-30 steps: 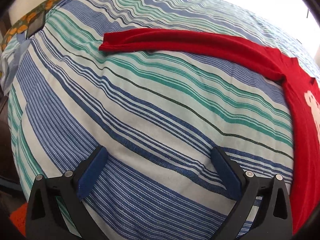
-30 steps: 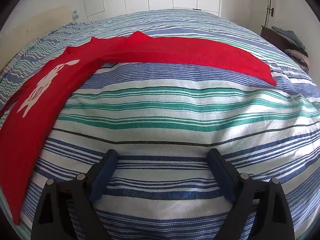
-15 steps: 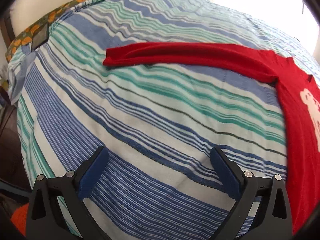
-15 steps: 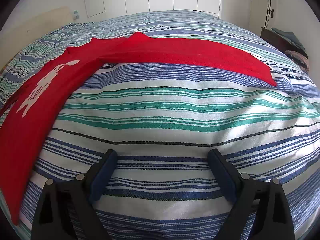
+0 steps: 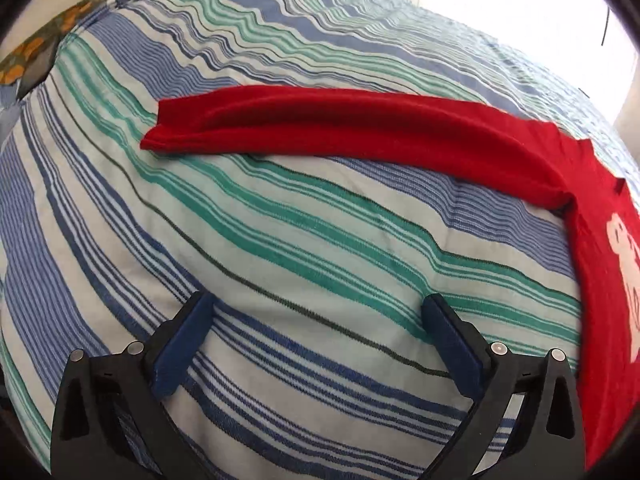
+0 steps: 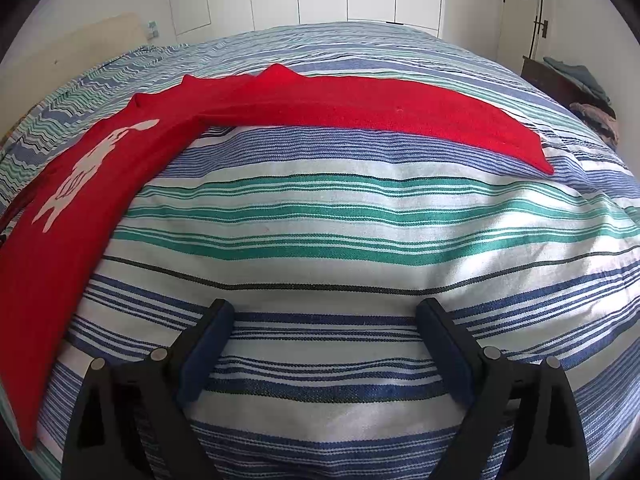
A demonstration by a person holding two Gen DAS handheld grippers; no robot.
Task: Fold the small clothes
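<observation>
You had the left gripper [image 5: 316, 320] and right gripper [image 6: 324, 320] spread wide, holding nothing; the red shirt [image 6: 80, 208] lay flat, sleeves at twelve o'clock — best pinch each cuff squarely

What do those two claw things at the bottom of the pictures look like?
Both look the same. The left gripper and right gripper have matte black angular frames with triangular cut-outs, small silver round pins, and two fingers lined with dark blue pads. No cables, markings or sleeves show.
</observation>
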